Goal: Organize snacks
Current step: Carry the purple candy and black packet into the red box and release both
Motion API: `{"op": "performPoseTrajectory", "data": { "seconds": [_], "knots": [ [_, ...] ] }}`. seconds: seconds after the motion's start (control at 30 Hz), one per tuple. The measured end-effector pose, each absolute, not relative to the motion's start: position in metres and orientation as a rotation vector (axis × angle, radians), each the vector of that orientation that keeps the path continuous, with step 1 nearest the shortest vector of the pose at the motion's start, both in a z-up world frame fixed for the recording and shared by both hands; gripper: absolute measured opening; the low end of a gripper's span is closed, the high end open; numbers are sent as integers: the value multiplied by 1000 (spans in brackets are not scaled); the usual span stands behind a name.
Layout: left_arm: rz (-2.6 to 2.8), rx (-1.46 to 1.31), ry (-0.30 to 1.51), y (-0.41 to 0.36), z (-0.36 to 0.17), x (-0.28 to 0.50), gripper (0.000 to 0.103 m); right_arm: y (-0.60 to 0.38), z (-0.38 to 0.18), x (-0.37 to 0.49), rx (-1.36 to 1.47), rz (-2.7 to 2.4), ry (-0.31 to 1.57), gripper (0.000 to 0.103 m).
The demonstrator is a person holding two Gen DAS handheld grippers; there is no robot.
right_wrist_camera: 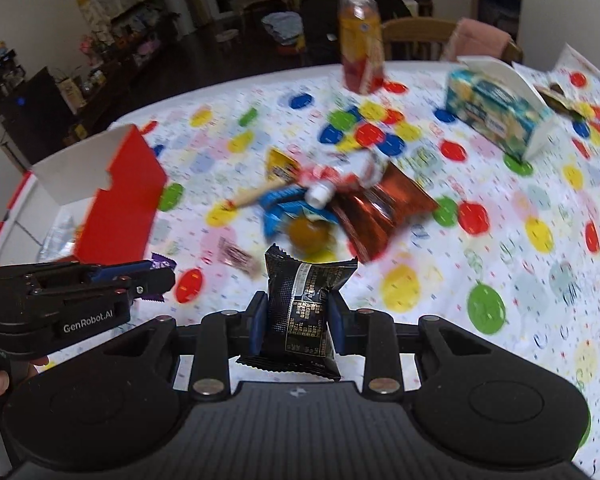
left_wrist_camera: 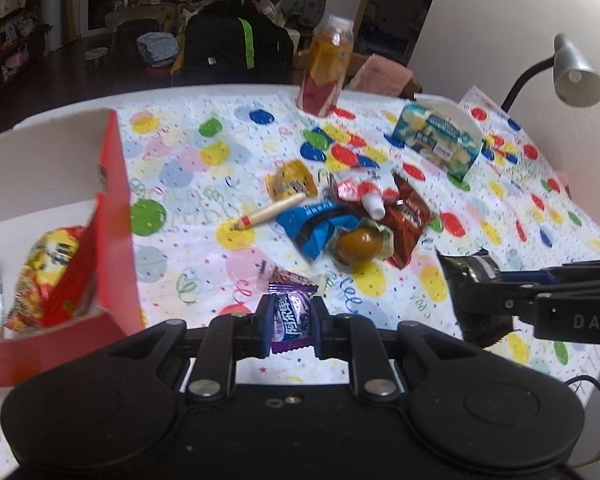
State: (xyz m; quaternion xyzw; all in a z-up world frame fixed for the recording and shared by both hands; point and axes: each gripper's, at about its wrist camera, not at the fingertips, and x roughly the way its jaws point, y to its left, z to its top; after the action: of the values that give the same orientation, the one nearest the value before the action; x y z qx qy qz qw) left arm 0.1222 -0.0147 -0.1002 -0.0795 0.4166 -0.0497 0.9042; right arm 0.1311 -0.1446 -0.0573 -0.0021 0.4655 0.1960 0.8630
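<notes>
— Purple candy (left_wrist_camera: 290, 316) sits pinched between the pads of the left tool (left_wrist_camera: 290, 318), right under the lens. Its long axis runs away from the camera, one crimped end towards the lens, the other poking out past the fingertips.

— And the right tool (right_wrist_camera: 298, 316)?

— Closed on a black snack packet (right_wrist_camera: 302, 308), held upright-ish, long axis also running forward, its wide crimped end fanning out beyond the tips. Both wrappers look lifted clear of the bench (left_wrist_camera: 500, 208), though I can't swear to how high.

— So which step is this?

— I'd judge it the carry: both picks made, neither snack delivered. The red box (left_wrist_camera: 112, 200) stands open on the left, just beside the left tool, with a yellow-and-red bag (left_wrist_camera: 48, 264) already lying inside.

— Next move?

— Probably swing the left tool over the box wall and let go once the candy is inside; the right one has farther to cross and should wait its turn so the two don't collide over the opening.

— What remains?

— A heap mid-bench: blue wrapper (left_wrist_camera: 316, 224), brown packet (left_wrist_camera: 410, 216), a round brown sweet (left_wrist_camera: 358, 244), a stick-shaped snack (left_wrist_camera: 272, 212). Farther back, a juice bottle (left_wrist_camera: 326, 68) and a tissue box (left_wrist_camera: 436, 140).
</notes>
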Motion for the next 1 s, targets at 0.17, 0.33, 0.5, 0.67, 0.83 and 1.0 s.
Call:
{"op": "performPoseTrajectory", "data": {
  "seconds": [0.17,0.33,0.5,0.67,0.83,1.0],
  "knots": [
    [-74,-186,820,7,-78,112,16,-114,-40,131,-38,479,948,31],
    [-33,-205,779,35,-58,102,16,-77,-28,134,-79,545,924,31],
    [15,-219,745,68,-44,97,16,-34,-18,138,-110,607,903,31],
    [70,-222,717,104,-36,93,16,9,-10,141,-140,665,876,31],
    [118,-220,708,140,-35,93,16,50,-10,146,-169,699,861,31],
    [167,-210,721,173,-42,97,16,87,-17,155,-190,717,869,31]
  ]
}}
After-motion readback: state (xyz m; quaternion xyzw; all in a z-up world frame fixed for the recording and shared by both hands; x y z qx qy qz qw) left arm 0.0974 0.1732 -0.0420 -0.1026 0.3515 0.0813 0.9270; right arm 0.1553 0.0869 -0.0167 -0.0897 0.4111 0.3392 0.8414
